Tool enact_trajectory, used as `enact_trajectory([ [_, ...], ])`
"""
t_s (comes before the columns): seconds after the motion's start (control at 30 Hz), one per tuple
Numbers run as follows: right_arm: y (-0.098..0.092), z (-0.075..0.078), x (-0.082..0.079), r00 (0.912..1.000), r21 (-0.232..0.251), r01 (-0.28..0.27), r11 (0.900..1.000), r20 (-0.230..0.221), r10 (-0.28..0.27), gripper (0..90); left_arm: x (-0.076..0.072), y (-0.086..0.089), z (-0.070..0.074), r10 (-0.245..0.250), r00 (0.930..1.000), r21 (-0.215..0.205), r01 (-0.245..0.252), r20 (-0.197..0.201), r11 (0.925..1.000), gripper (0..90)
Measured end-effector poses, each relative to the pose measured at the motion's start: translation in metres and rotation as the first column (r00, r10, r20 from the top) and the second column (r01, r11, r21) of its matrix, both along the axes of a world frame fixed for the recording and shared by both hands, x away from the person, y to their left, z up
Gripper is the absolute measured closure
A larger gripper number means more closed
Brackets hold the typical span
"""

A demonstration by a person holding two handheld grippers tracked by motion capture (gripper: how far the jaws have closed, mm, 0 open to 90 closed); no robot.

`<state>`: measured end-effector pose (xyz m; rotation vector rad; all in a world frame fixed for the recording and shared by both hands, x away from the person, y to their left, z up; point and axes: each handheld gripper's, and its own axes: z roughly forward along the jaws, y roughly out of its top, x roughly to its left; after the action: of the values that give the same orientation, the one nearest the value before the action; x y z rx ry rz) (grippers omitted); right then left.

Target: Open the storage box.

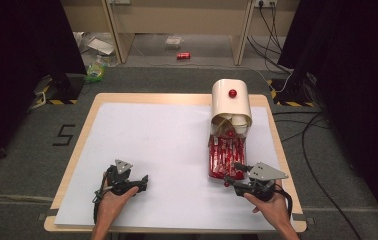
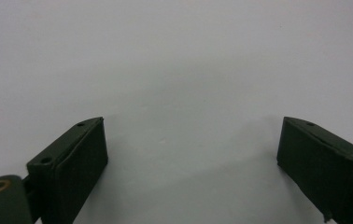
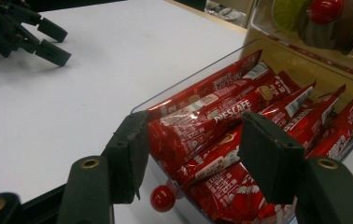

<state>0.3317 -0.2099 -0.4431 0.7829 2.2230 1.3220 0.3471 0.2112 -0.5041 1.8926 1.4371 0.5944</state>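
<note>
On the right half of the white-covered table (image 1: 167, 150), one clear plastic drawer (image 3: 198, 88) is seen pulled out from one cream, round-topped dispenser box (image 1: 231, 100). One red ball knob (image 3: 162, 198) is fitted to the drawer's front wall, and a second red knob (image 1: 232, 93) is fitted to the top of the box. The drawer is packed with red Nescafé stick sachets (image 3: 221, 116); at least six can be counted in the right gripper view, and the rest are overlapped.

Two tools are in use, one per hand. The right tool (image 3: 198, 154) is held at the near end of the drawer, just above its knob. Its jaws are parted on either side of the drawer's front edge and have not been pressed onto anything; nothing is gripped.

The left tool (image 2: 191, 154) is rested well apart, on the bare left part of the table. Its jaws are spread wide, with nothing between them.
</note>
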Motion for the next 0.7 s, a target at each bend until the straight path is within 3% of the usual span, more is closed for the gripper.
enact_trajectory([
  [0.1, 0.004, 0.0, 0.003, 0.9999, 0.015, 0.008, 1.0, -0.01, -0.007, 43.4, 0.0, 0.0, 0.0, -0.001, 1.0, 0.001, 0.001, 0.0, 1.0, 8.0],
  [0.33, 0.013, 0.003, 0.014, 0.9989, -0.004, 0.043, 0.999, -0.019, -0.043, 45.6, 0.0, 0.0, 0.0, -0.002, 1.0, 0.006, 0.002, -0.002, 1.0, 7.7],
  [0.7, 0.014, 0.008, 0.037, 0.9885, -0.002, 0.138, 0.99, -0.061, -0.138, 46.4, 0.001, -0.001, 0.0, -0.002, 1.0, 0.009, 0.002, -0.003, 1.0, 7.3],
])
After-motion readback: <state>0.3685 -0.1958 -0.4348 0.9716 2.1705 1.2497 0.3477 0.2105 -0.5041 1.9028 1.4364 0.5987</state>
